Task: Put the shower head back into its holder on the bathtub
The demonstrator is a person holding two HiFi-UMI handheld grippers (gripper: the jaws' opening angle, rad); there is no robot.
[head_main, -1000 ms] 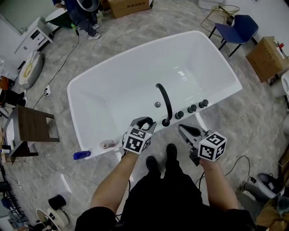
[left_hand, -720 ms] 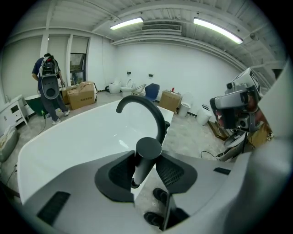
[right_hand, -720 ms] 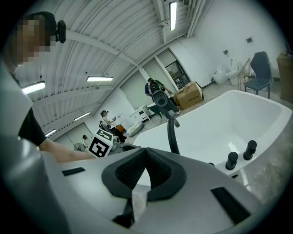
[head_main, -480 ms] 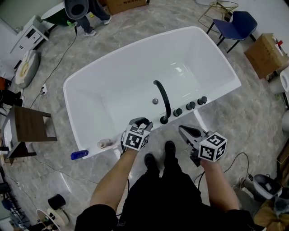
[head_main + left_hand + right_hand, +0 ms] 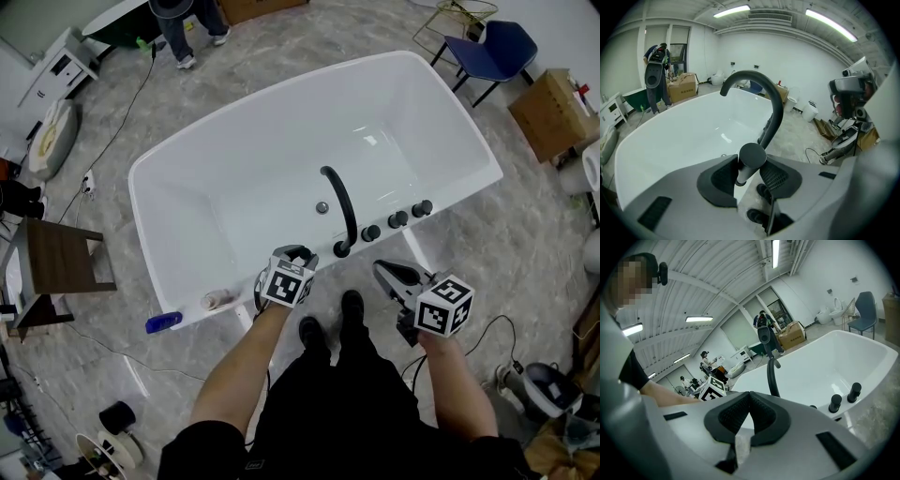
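The left gripper (image 5: 749, 172) is clamped on the shower head (image 5: 752, 157): its pads press either side of the dark stem, with the round head standing up just above the jaws. In the head view this gripper (image 5: 296, 255) sits over the near rim of the tub (image 5: 141, 178), just left of the base of the spout (image 5: 342, 206) and along from the three knobs (image 5: 398, 220). The shower head is therefore in the grip, at the rim, and not yet seated.

The right gripper (image 5: 750, 399) has its jaws together at the tips with nothing between them. It hangs idle beside the tub, apart from the left one and short of the rim (image 5: 382, 270).

The holder itself does not show clearly. The left gripper covers that part of the rim in the head view, and the dark shapes below the jaws in the left gripper view are too unclear to name.

By my reading, picking up and carrying are done. What is left is the last bit: lining the stem up with the holder, lowering it in until it sits, letting go and drawing the gripper away
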